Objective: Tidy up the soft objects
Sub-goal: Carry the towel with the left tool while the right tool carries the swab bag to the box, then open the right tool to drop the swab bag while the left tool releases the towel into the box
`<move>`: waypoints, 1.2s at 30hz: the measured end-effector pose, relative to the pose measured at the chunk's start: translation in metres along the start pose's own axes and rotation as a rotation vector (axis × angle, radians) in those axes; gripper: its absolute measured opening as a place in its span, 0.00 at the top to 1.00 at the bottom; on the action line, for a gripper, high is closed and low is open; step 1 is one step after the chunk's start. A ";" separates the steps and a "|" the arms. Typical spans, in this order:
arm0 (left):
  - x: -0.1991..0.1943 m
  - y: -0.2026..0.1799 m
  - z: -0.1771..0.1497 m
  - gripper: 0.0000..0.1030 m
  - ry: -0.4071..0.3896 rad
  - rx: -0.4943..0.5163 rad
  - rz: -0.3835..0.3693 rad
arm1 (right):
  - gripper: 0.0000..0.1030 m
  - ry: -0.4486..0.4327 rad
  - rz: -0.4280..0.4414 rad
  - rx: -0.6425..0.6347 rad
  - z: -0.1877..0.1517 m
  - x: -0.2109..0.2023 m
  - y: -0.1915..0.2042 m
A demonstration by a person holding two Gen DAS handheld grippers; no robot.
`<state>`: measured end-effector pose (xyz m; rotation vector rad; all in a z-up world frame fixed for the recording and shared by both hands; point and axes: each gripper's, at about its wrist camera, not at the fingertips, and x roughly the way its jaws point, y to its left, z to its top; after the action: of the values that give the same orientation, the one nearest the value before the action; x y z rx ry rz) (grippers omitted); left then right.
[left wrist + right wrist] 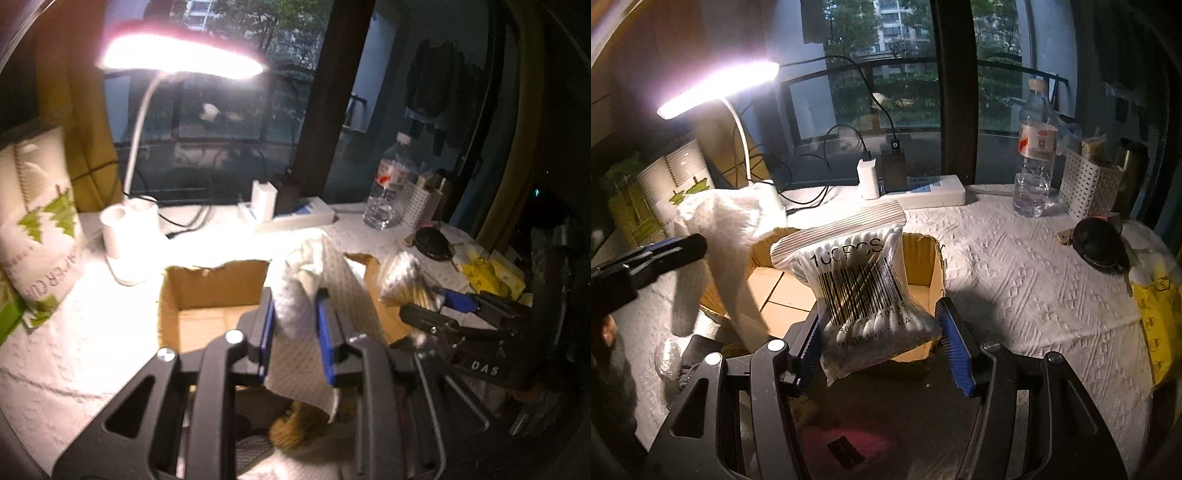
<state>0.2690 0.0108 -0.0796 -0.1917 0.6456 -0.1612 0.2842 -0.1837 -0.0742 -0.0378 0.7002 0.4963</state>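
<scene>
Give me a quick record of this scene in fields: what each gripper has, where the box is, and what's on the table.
left gripper: shut on white cloth
right gripper: holds bag of cotton swabs
cardboard box: open, just beyond both grippers
box contents: none visible
table cover: white embossed sheet
background items: lit desk lamp, water bottle, power strip
</scene>
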 end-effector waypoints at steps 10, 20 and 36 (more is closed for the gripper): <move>0.049 -0.013 -0.008 0.79 0.096 -0.008 -0.037 | 0.40 0.007 0.002 0.025 0.002 0.013 -0.007; 0.080 -0.010 -0.016 0.75 0.208 -0.026 -0.044 | 0.39 0.030 0.012 0.031 0.004 0.021 -0.006; 0.048 -0.008 -0.006 0.43 0.147 -0.029 -0.068 | 0.33 0.029 -0.009 0.032 0.001 0.006 -0.003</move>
<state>0.3022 -0.0079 -0.1099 -0.2315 0.7883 -0.2333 0.2905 -0.1832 -0.0776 -0.0175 0.7358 0.4767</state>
